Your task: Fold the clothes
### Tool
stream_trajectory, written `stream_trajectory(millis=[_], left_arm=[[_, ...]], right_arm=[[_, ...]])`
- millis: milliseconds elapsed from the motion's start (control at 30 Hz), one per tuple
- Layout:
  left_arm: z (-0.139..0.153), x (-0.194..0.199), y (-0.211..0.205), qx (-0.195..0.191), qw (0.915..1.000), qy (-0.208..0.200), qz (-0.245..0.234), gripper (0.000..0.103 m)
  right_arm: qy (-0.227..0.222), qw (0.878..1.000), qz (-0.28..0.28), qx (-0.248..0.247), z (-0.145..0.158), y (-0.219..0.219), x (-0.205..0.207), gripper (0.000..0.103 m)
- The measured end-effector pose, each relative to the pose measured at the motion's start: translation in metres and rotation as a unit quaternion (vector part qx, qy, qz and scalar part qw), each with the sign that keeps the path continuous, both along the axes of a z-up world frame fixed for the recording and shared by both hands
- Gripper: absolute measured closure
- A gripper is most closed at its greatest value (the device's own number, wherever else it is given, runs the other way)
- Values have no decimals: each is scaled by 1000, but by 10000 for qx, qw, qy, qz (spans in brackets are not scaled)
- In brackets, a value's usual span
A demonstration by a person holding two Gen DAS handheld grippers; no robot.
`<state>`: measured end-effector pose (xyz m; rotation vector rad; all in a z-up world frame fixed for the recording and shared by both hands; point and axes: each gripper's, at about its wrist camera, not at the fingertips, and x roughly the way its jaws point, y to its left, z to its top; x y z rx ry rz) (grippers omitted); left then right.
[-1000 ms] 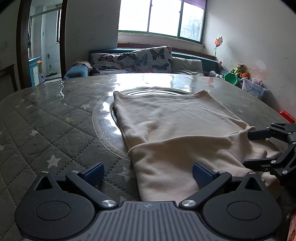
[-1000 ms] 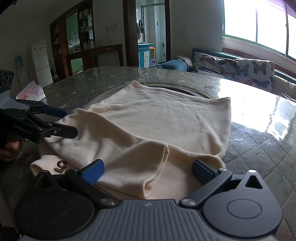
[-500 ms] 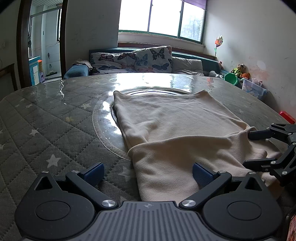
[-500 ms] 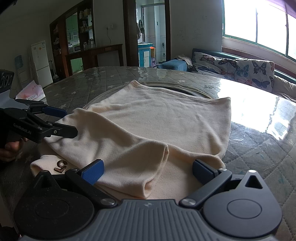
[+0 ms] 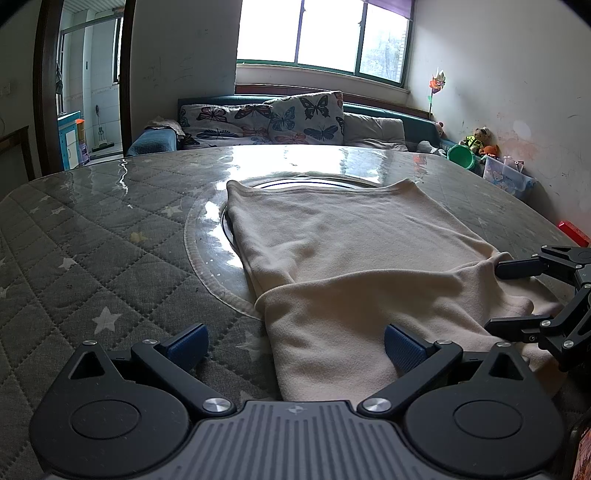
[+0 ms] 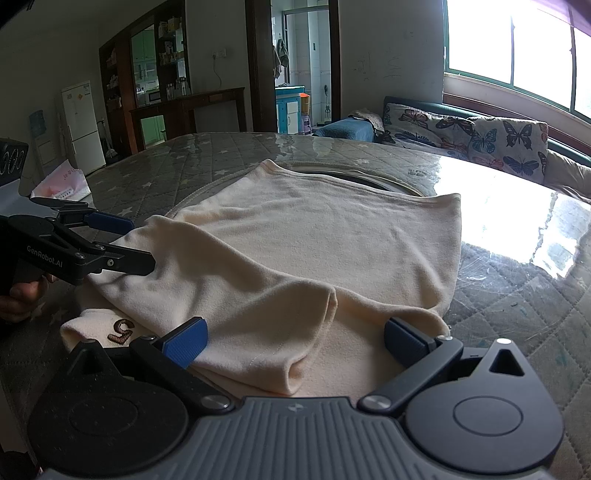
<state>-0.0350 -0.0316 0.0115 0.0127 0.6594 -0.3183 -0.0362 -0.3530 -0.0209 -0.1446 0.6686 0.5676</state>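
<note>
Nearby, pink bag (image 6: 61, 181) on table (image 5: 92, 236); both hand-held grippers agape over cream garment (image 5: 332, 251)

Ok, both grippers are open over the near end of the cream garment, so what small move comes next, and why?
Probably close the left gripper and right gripper on the near edge of the cream garment. Both are open, and the folded-over near flap lies between their fingers. The garment lies flat on the table beyond, so a pinch would let the next fold begin.

Butterfly cushions (image 5: 295, 118) on a sofa (image 5: 373, 127) under the window (image 5: 321, 33). White fridge (image 6: 82, 125) beside dark shelves (image 6: 147, 85). Green bucket (image 5: 461, 157) by the wall.
</note>
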Motion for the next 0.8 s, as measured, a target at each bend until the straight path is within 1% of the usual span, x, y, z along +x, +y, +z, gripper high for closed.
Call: stream_trajectory(millis=[800], left_arm=[[1,-1,3,1,10000,1,-9,0]], right_arm=[[0,10000,0,-2,0,0,0,0]])
